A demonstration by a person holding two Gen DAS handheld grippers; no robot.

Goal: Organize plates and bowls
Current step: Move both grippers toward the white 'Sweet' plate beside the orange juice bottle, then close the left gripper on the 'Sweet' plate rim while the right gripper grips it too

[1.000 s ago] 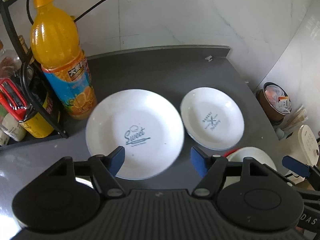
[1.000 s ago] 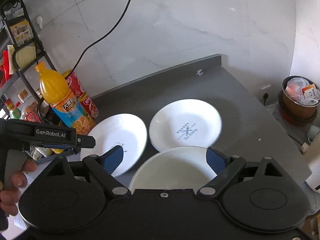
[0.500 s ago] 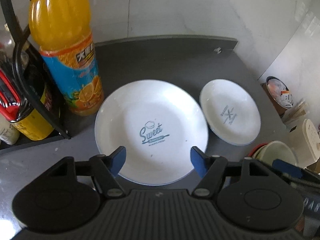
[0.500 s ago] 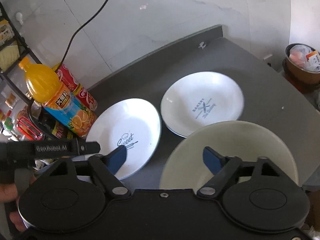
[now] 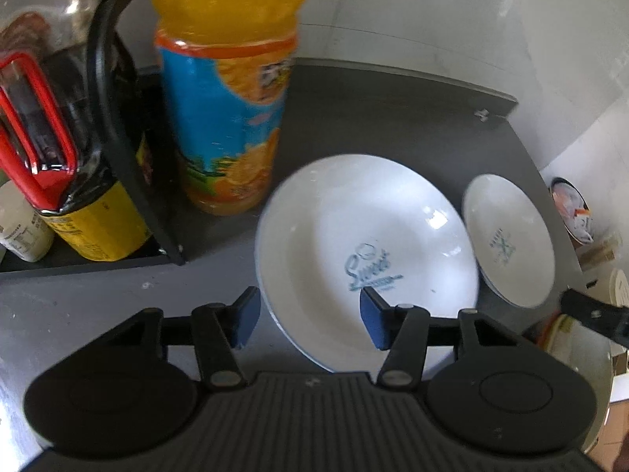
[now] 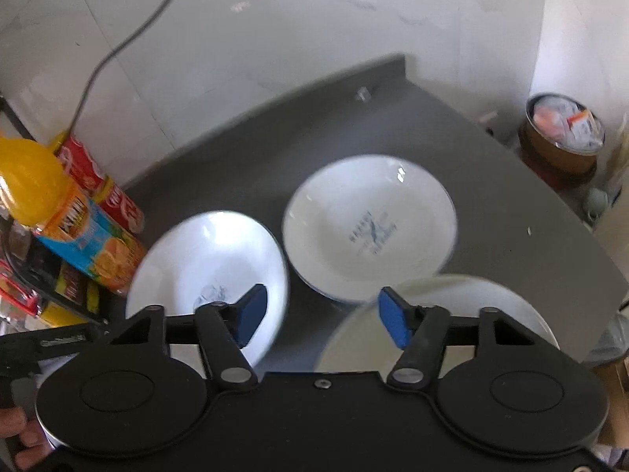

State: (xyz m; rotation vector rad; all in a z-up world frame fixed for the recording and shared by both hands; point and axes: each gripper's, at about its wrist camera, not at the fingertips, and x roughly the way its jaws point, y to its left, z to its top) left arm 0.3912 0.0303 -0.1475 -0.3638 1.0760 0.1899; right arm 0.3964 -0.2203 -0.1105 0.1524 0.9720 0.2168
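1. Plates lie on the dark grey desk (image 5: 373, 118): the larger plate (image 5: 369, 251) with blue "Sweet" lettering sits near the middle, and the smaller plate (image 5: 509, 242) lies just beside it toward the right edge; whether their rims touch I cannot tell.
2. Left tongs (image 5: 310, 316) hang spread wide over the near rim of the larger plate, one blue pad on each side of that rim, gripping nothing.
3. Right tongs (image 6: 322, 314) are also spread and hold nothing; they hover over the gap between the larger plate (image 6: 208, 271) and a pale bowl (image 6: 452, 306) at the near right edge of the desk.
4. The smaller plate (image 6: 369, 228) lies beyond the bowl, toward the back wall.
5. An orange juice bottle (image 5: 228, 90) stands upright near the left edge, just beside the larger plate and next to a black rack (image 5: 129, 165) of jars.
6. Both views are blurred.
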